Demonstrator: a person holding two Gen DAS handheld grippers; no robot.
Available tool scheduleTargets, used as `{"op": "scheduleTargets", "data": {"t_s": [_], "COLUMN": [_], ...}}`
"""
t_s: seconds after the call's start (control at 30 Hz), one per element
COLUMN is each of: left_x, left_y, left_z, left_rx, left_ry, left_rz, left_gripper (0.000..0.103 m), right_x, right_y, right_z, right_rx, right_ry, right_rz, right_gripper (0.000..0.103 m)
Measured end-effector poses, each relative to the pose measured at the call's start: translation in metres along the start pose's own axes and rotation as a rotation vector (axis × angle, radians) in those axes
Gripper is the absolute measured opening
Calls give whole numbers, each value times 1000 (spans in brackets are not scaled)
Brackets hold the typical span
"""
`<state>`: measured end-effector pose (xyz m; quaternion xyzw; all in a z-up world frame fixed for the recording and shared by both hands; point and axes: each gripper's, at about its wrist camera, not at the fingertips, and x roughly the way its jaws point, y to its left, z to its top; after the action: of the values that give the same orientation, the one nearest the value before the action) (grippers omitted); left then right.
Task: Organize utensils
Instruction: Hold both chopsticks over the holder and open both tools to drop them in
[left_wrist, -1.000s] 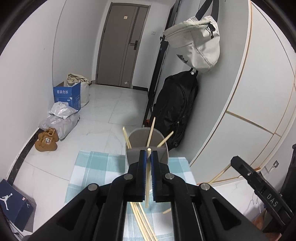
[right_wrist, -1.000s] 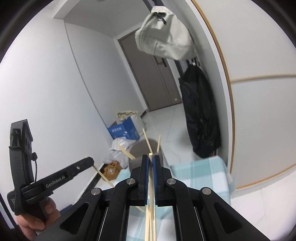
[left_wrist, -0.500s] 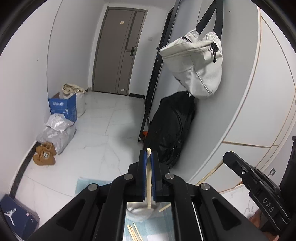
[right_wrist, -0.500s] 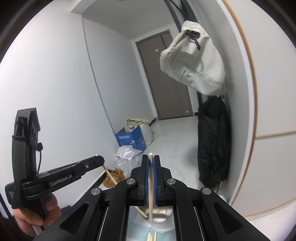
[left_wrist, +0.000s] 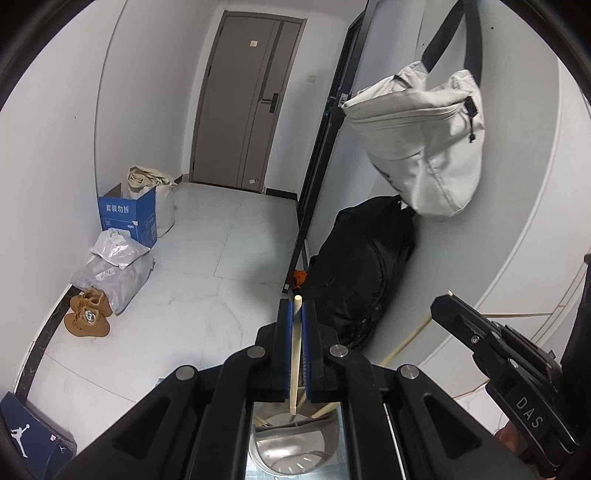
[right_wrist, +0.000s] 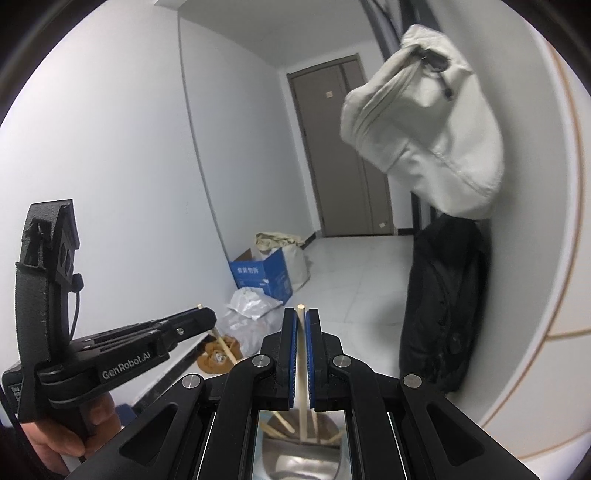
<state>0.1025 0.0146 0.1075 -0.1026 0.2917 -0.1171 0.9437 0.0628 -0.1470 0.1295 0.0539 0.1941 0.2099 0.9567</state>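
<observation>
Left wrist view: the left hand-held gripper pinches one chopstick, now raised above the steel holder, which has dropped low in frame; about three sticks inside

Right wrist view: the right hand-held gripper likewise pinches one chopstick over the holder, ready to drop

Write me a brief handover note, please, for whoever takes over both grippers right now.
Left gripper: shut on a chopstick, its lower tip over the metal holder.
Right gripper: shut on a second chopstick, also pointing down into that holder.
Done: several chopsticks already lean inside the holder.
Left: lower and release both held sticks, probably one at a time so they do not clash. Whether more lie loose outside the holder cannot be seen from these views.
</observation>
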Motion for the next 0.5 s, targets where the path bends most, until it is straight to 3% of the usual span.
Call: {"op": "scheduleTargets", "data": {"t_s": [0.5], "left_x": [35], "left_y": [32], "left_z": [-19], "left_rx": [-66], "left_ry": [38], "left_rz": [-26], "left_gripper": [1], "right_x": [75], "right_y": [17], "right_z": [-24], "right_rx": [-128], "right_ry": [148], "right_rz": [49], "right_gripper": [4]}}
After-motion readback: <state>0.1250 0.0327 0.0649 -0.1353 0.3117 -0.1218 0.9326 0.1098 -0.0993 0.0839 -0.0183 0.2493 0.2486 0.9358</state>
